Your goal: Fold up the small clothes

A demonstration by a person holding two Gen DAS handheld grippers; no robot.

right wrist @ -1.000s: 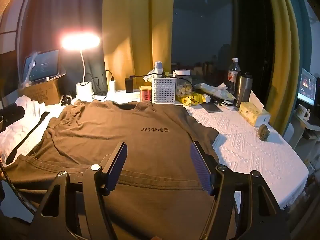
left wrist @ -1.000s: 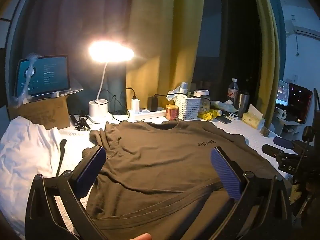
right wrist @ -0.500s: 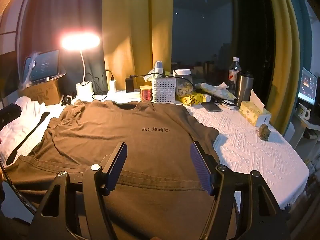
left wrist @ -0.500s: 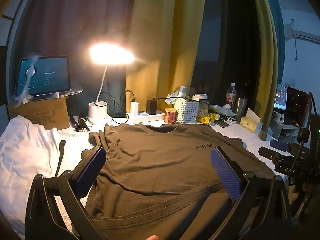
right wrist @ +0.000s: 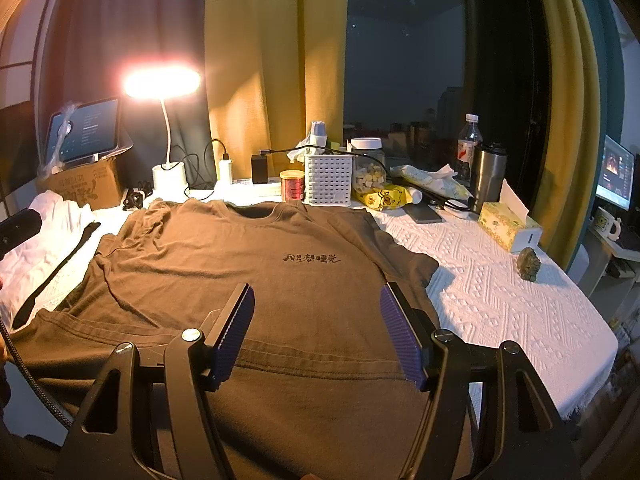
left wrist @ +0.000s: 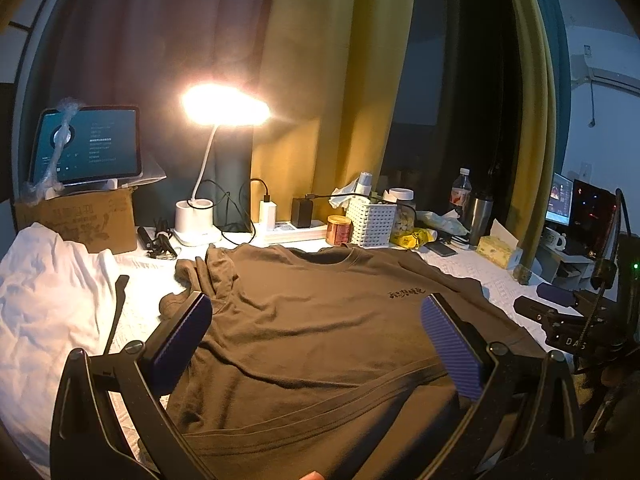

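- T-shirt [right wrist: 248, 280], brown, lies spread front-up on the white textured cloth [right wrist: 500, 280] over the counter, neck hole toward the far clutter, small dark text print on the chest.
- Hem edge near the cameras is doubled over into a band; left sleeve [left wrist: 208, 276] bunched and wrinkled, right sleeve [right wrist: 404, 256] flat.
- Left gripper [left wrist: 316, 340] is wide open, holding nothing, above the shirt's lower left part; whether the pads touch fabric is hard to say from this angle.
- Right gripper [right wrist: 316, 332] is open at a medium gap, empty, over the lower middle of the shirt near the hem band.
- White garment [left wrist: 44, 300] crumpled at the left, just beside the shirt; dark strap [left wrist: 116, 312] lies between them.
- Desk lamp [right wrist: 162, 84] lit at the back left, tablet [right wrist: 84, 128] propped on a cardboard box [right wrist: 84, 188].
- Back row: white basket [right wrist: 328, 178], red tin [right wrist: 292, 184], jar [right wrist: 366, 164], steel tumbler [right wrist: 488, 176], water bottle [right wrist: 468, 140].
- Tissue box [right wrist: 508, 226] and a small dark figurine [right wrist: 528, 264] sit on the cloth to the right, well apart from the shirt.
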